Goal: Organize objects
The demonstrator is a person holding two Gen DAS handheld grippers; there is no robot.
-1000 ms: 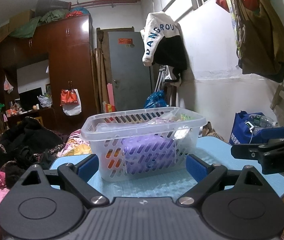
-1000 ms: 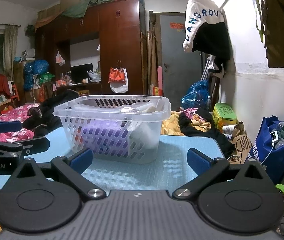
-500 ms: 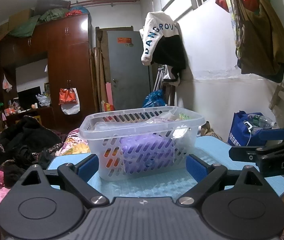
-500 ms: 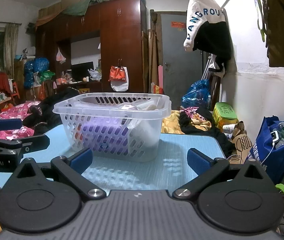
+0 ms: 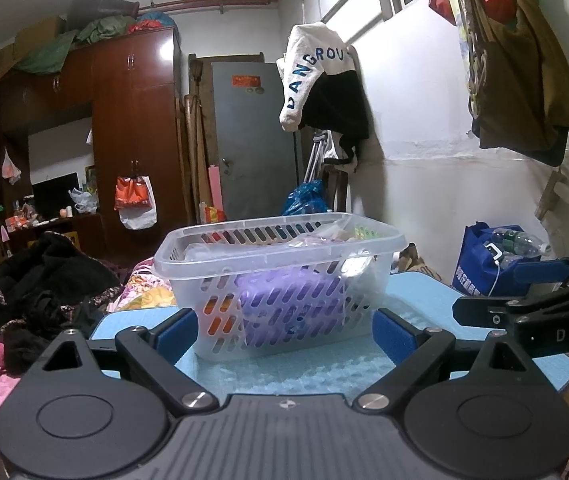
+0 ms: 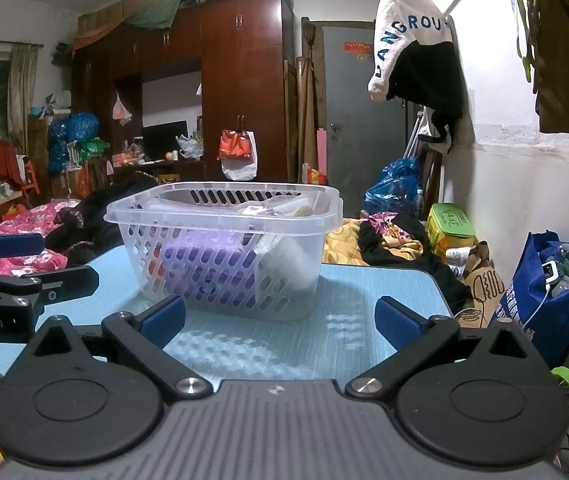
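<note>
The clear basket [image 5: 280,276], seemingly already filled, is seen centred on the blue tabletop [image 6: 364,320]. Both the left tool [image 5: 284,330] and right tool [image 6: 280,318] are held wide open, empty; any reach should be squared to its rim.

The basket [image 5: 280,256] stands on the table [image 5: 416,292], ahead of both tongs. A pack [image 5: 292,308] lies inside it. The left tongs [image 5: 284,332] sit left of the right tongs [image 6: 280,322].

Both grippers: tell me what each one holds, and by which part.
Nothing is held. The left gripper and right gripper both have their jaws wide apart and empty, short of the basket on the blue table.
</note>
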